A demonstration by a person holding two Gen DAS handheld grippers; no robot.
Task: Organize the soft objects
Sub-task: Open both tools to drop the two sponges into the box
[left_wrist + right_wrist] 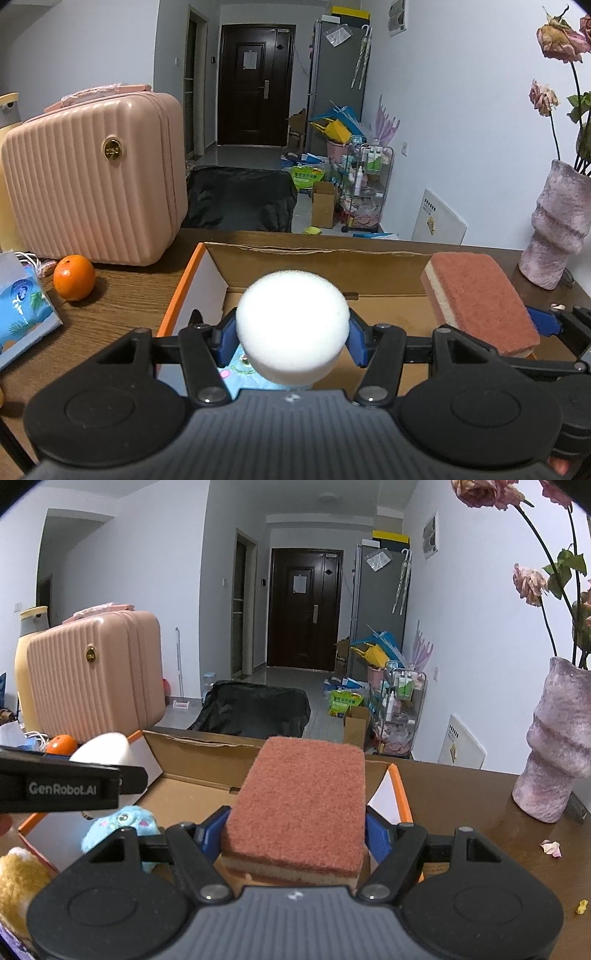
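At the far left of the wooden table (pixel 122 295) a blue printed packet (pixel 22 310) is lying beside an orange (pixel 74 277), and behind them a pink ribbed suitcase (pixel 96 177) is standing upright. Next along, the left gripper (pixel 291 332) is gripping a round white sponge (pixel 292 325) between its blue pads, holding it above the open cardboard box (pixel 317 258) with the orange-edged flaps. Inside the box, under that sponge, a pale blue plush toy (pixel 122 823) is lying on the bottom (only part of it is showing), and a fuzzy yellow toy (pixel 18 878) is sitting at the box's near left corner. Further right, the right gripper (pixel 295 830) is clamping a rectangular scrub sponge (pixel 299 805), reddish scouring side up, by its long sides, over the right half of the box. At the far right a mauve textured vase (pixel 557 746) holding wilted pink roses (pixel 528 583) is standing on the table, with fallen petals (pixel 551 847) lying near its base.
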